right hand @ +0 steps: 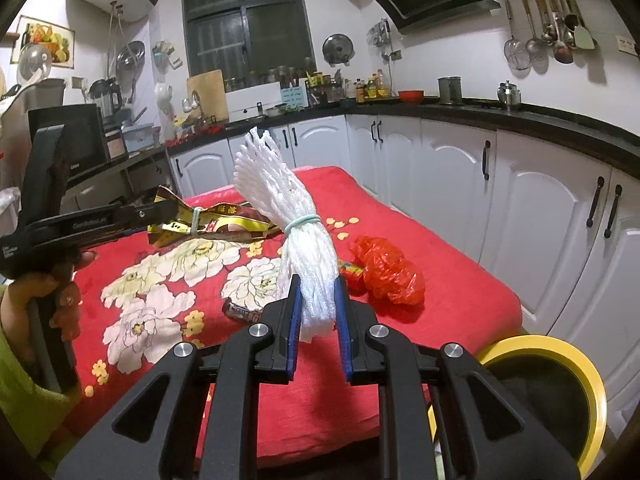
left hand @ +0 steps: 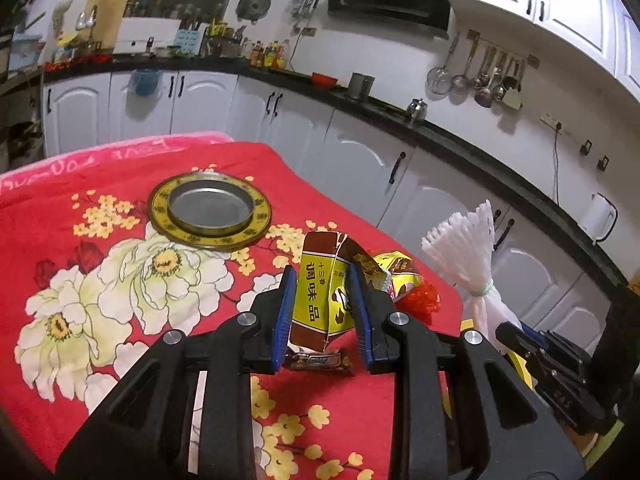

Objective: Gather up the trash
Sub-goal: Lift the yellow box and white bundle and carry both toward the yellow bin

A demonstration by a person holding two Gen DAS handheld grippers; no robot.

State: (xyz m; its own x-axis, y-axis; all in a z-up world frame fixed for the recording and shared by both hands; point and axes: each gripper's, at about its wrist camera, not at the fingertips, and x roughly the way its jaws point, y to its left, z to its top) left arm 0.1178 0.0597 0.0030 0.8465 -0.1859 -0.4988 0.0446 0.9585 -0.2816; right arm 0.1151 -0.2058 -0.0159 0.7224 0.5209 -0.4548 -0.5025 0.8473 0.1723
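Left tongs [left hand: 326,312] clenched on a yellow-brown seasoning packet [left hand: 320,292]; right tongs [right hand: 318,320] clenched on a banded white foam net bundle [right hand: 296,232], both above the red tabletop [right hand: 460,280]. Could slip free: shallow grip, crumpled packet. Yellow-rimmed bin [right hand: 576,368] near right; red plastic bag [right hand: 386,270] and dark wrapper [right hand: 240,314] uncollected.

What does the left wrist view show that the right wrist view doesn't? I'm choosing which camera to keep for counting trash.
Only the left wrist view shows the round tin lid on the cloth. Only the right wrist view shows the yellow-rimmed bin and the person's hand. Both show the yellow wrapper in the left gripper, the white foam net in the right gripper, the red plastic bag, a dark candy wrapper and the red floral cloth.
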